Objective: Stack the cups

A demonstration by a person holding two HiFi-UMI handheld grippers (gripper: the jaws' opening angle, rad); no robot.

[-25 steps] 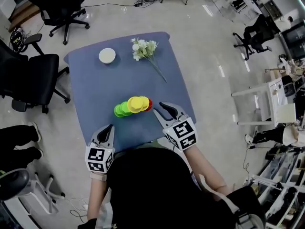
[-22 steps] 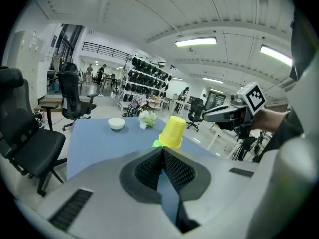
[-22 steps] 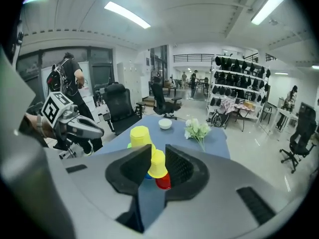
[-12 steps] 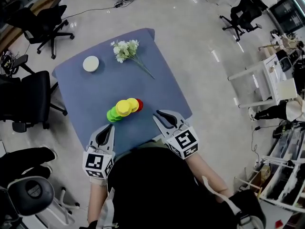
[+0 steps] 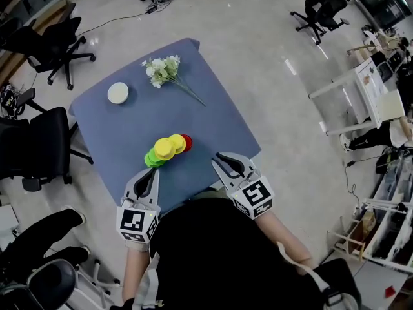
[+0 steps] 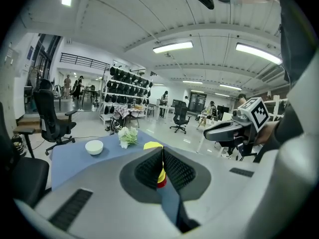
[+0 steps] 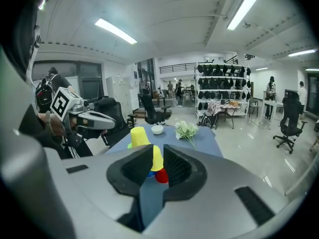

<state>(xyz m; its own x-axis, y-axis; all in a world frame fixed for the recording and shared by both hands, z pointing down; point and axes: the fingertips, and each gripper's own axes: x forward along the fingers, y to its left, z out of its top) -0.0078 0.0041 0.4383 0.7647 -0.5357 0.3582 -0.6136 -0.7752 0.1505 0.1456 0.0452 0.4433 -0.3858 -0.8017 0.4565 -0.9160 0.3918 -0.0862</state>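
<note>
We've got the cups [image 5: 168, 150] huddled in a tight row on the table [image 5: 110, 131], towards its near edge: green at the left end, two yellow in the middle, the red cup [image 5: 187, 141] at the right, each touching its neighbour. In the right gripper view a blue cup [image 7: 150, 174] peeks out low beside the red cup. The left gripper [image 5: 152, 172] hangs just short of the green end, jaws clenched together on nothing. The right gripper [image 5: 221, 157] sits near the red cup, apart from it. Its jaws have just been closing and we see a narrow gap, nothing gripped. The bowl [image 5: 118, 93] and flowers [image 5: 161, 70] lie at the far side.
</note>
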